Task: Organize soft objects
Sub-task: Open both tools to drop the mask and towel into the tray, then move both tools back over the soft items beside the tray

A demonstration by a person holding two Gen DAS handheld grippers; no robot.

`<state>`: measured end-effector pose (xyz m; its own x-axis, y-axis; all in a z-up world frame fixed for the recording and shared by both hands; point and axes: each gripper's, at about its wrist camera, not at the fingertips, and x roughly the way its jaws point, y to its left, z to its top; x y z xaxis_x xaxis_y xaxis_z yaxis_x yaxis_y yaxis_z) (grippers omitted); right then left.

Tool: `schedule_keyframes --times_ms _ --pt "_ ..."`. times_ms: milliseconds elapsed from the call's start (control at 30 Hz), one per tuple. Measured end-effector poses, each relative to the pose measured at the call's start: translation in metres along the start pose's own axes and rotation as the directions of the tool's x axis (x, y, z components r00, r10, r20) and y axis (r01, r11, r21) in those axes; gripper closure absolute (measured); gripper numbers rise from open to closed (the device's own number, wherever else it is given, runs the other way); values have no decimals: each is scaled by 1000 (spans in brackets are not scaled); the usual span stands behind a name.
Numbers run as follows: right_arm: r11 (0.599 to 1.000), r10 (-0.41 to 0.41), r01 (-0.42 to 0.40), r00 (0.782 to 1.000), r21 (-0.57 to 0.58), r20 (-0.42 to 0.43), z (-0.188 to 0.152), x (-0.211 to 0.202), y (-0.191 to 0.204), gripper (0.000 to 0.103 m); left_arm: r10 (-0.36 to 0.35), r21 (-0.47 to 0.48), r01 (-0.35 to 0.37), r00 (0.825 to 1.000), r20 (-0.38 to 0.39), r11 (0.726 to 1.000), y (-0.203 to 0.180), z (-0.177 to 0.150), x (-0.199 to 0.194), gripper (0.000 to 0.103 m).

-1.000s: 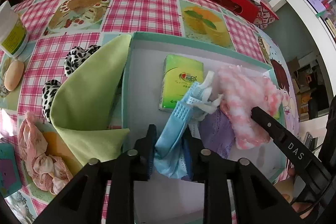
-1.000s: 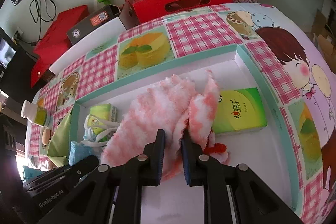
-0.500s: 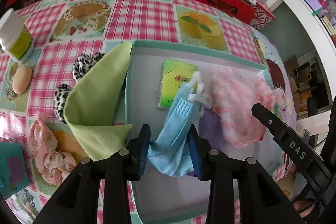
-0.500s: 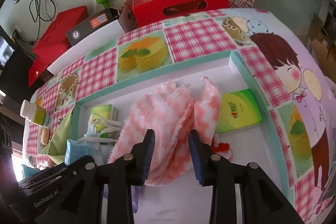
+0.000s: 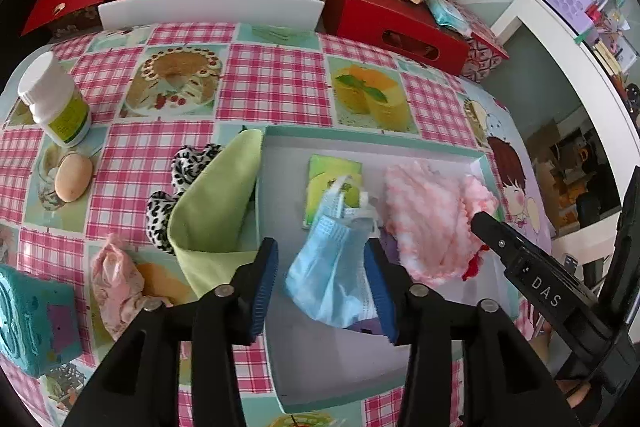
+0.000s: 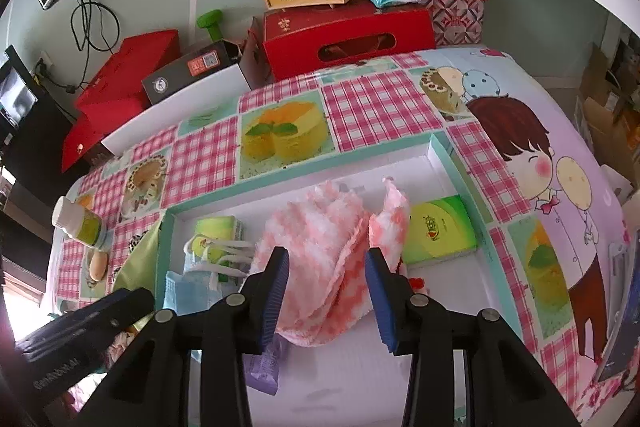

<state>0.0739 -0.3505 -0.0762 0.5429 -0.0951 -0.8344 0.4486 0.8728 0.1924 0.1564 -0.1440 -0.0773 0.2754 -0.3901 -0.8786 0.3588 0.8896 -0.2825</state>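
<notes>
Both grippers stand wide apart, holding nothing. Left gripper (image 5: 324, 283) hangs over the blue face mask (image 5: 332, 267); right gripper (image 6: 326, 291) over the pink fluffy cloth (image 6: 320, 267). Both items lie released inside the white box (image 5: 360, 379), judged their sorting place. A second ago each gripper was clamped on its item; the fingers have since spread and drawn back. Outside the box, the green cloth (image 5: 212, 211) leans on its rim, and the pink scrunchie (image 5: 116, 283) awaits collection.

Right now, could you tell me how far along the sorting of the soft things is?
Done: mask and pink towel lie in the tray. In hand: nothing; left gripper and right gripper are open. Left: green cloth draped over the tray's edge, leopard scrunchie and pink scrunchie outside.
</notes>
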Motion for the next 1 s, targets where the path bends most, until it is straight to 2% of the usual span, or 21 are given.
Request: schedule_keyframes --times_ms 33,100,200,233,267,300,333,367,400,700,1000 --pt "1000 -3 3 1000 1 -2 0 1 -1 55 8 -4 -8 1000 -4 1000 1 1 2 54" --pt "1000 -14 14 1000 4 -4 -1 2 -2 38 18 -10 -18 1000 -6 1000 1 2 6 54" --pt "1000 -25 25 1000 4 0 -1 2 -3 34 28 -14 -28 1000 -3 1000 3 2 7 51" --pt "1000 -29 29 1000 6 -1 -1 2 -4 32 35 -14 -35 999 -1 999 3 3 7 40" --pt "999 -33 33 999 8 -3 -1 3 -4 27 45 -15 -45 999 4 999 4 3 7 32" --pt "999 -37 37 999 9 -4 -1 3 -5 20 57 -17 -57 998 13 998 4 4 7 19" --pt "999 -44 45 999 13 -6 -1 5 -6 15 75 -23 -75 997 29 997 6 4 6 15" --pt "999 -51 51 999 16 -8 -1 6 -7 3 102 -32 -100 993 52 994 7 4 5 15" --pt "998 -55 55 998 20 -9 -1 7 -9 0 118 -36 -116 991 60 993 9 4 5 14" --pt "996 -78 79 996 37 -42 -2 14 -16 0 167 -77 -162 983 76 984 24 6 4 14" --pt "996 -80 81 996 24 -46 -3 15 -12 0 169 -75 -164 983 68 984 24 8 6 14"
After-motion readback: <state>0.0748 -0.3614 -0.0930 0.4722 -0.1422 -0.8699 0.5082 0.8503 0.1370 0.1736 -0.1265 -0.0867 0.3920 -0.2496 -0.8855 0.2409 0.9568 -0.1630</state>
